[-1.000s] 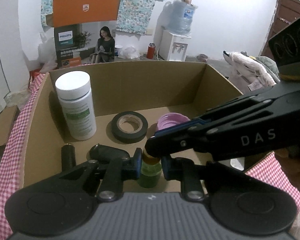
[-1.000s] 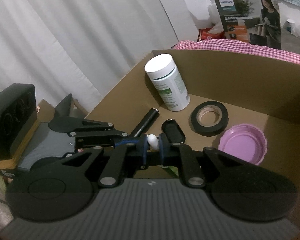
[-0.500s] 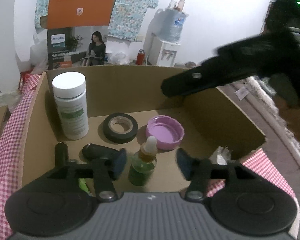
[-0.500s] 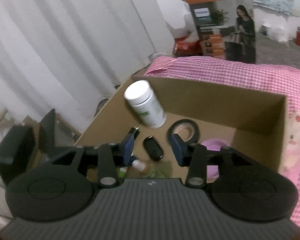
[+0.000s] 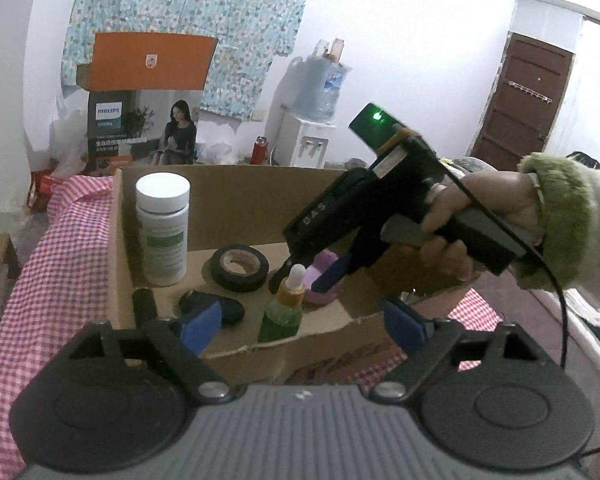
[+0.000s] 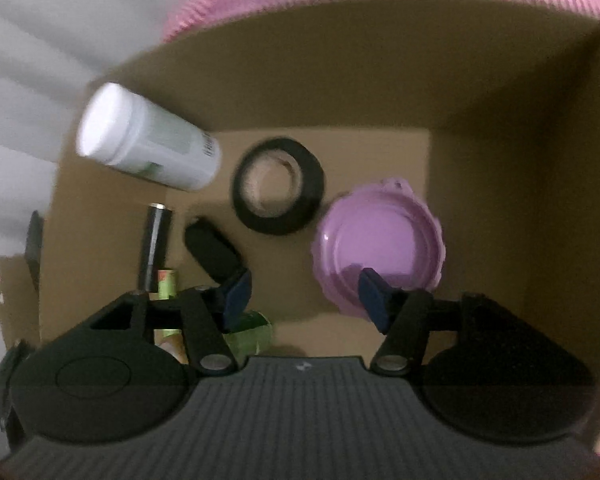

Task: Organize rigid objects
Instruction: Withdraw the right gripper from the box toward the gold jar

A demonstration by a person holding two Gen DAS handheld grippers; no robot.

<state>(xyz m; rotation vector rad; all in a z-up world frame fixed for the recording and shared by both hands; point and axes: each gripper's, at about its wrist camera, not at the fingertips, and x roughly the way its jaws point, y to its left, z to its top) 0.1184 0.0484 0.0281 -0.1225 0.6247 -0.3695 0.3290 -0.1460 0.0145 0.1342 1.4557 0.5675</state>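
Note:
A cardboard box (image 5: 236, 196) on a pink checked cloth holds a white bottle (image 5: 163, 228), a black tape roll (image 5: 240, 267), a purple lid (image 5: 326, 280), a green dropper bottle (image 5: 286, 306), a black fob (image 5: 212, 306) and a black cylinder (image 5: 144, 307). My left gripper (image 5: 300, 328) is open and empty, outside the box's near wall. My right gripper (image 5: 306, 276) reaches down into the box from the right, open, its tips by the dropper and the lid. In the right wrist view my right gripper (image 6: 306, 300) is open above the box floor, beside the purple lid (image 6: 380, 236) and tape roll (image 6: 278, 186).
The box's walls (image 6: 340, 72) stand high on all sides. The checked cloth (image 5: 56, 264) covers the surface around it. A Philips carton (image 5: 140, 92) and a water dispenser (image 5: 308, 120) stand far behind. A green tube (image 6: 166, 284) lies near the cylinder (image 6: 154, 248).
Both grippers let go of the dropper bottle, which now stands in the box. My left gripper opened and drew back out of the box. My right gripper lifted, then dipped into the box, open.

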